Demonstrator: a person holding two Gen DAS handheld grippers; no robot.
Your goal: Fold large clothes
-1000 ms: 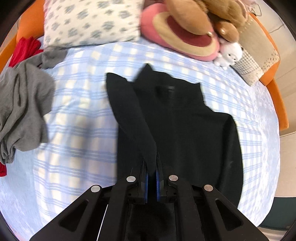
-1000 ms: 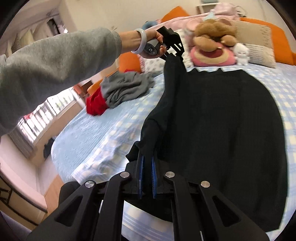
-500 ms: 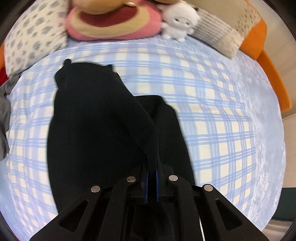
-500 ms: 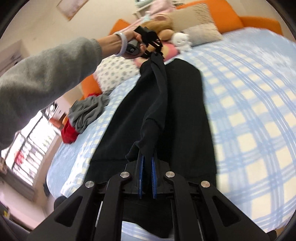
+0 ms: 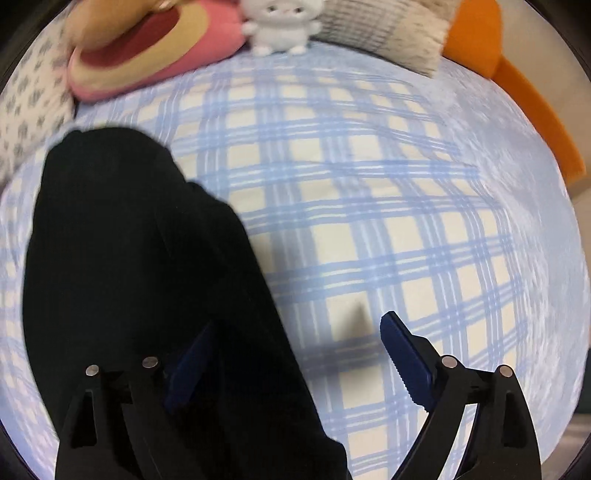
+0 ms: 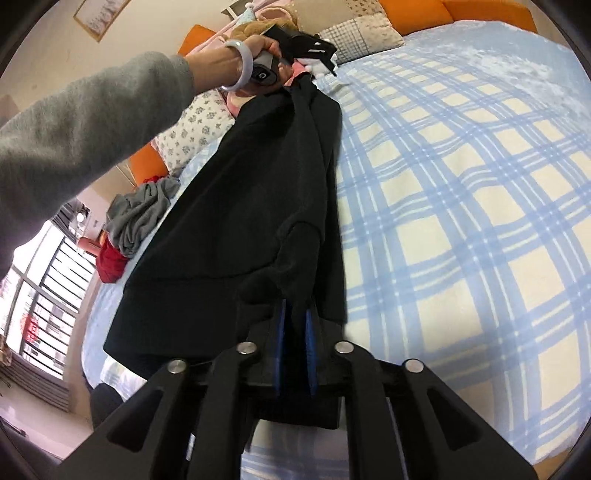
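Garment [image 6: 236,206] without legible label

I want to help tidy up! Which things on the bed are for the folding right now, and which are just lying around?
For the folding:
- black sweater
- left gripper, fingers wide open, having just opened
- right gripper, fingers around a bunch of sweater, just easing apart

Just lying around:
- white plush toy
- pink round cushion
- grey garment
- red garment
- flowered pillow

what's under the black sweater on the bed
The black sweater lies on the blue plaid blanket, which shows all around its edges. Anything else beneath is covered by the fabric and cannot be seen.
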